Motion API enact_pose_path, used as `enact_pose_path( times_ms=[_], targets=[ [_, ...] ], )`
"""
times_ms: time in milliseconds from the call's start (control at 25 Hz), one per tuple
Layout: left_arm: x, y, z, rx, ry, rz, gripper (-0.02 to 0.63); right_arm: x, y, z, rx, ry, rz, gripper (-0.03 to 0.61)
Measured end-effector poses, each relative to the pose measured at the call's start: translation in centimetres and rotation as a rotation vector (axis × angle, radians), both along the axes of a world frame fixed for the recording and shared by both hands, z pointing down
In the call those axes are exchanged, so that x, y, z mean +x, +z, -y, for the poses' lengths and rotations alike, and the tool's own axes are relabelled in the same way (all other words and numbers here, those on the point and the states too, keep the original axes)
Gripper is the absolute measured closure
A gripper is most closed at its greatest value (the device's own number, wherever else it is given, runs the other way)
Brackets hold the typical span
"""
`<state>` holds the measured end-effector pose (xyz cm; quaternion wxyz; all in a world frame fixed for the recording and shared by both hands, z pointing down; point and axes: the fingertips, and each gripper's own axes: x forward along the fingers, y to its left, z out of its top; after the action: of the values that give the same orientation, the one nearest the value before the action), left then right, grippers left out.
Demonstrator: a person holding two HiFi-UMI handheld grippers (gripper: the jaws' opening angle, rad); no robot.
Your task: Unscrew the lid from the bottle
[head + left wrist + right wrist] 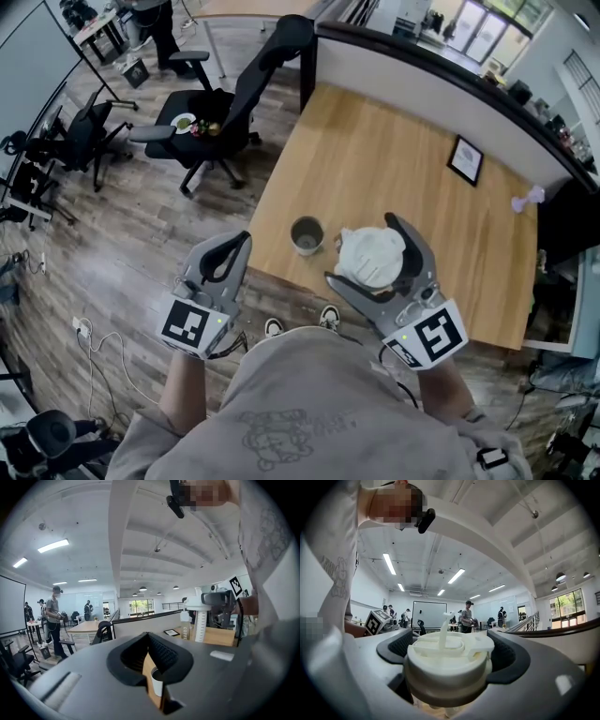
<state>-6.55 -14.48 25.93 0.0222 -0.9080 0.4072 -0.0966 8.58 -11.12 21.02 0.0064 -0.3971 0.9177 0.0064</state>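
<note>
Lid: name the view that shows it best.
Right gripper view: the lid sits large and close, gripped by the right tongs. Head view shows its top from above; left gripper view shows it small and side-on.

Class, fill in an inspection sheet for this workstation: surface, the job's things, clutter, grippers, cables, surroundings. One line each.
Surface: wooden table, mostly bare.
Job's things: white lid sits on the bottle, near the table's front edge.
Clutter: paper cup beside the lid; framed card further back; small purple item by the partition.
Grippers: right gripper shut on the lid; left gripper shut, holding nothing.
Cables: white cable loose on the floor at left; none seen on the table.
Surroundings: office chair behind the table; people standing at distant desks.
</note>
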Motion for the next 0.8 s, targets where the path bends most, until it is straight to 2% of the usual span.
enact_pose_path(
  times_ms=[280, 800],
  targets=[
    [-0.33, 0.59, -0.17, -0.027, 0.007, -0.029, 0.612, -0.49, 0.61, 0.23, -0.006, 0.005, -0.016, 0.072],
    [-0.18, 0.46, 0.07, -0.032, 0.008, -0.007, 0.612, -0.77, 0.41, 0.18, -0.004, 0.007, -0.019, 0.072]
  ],
)
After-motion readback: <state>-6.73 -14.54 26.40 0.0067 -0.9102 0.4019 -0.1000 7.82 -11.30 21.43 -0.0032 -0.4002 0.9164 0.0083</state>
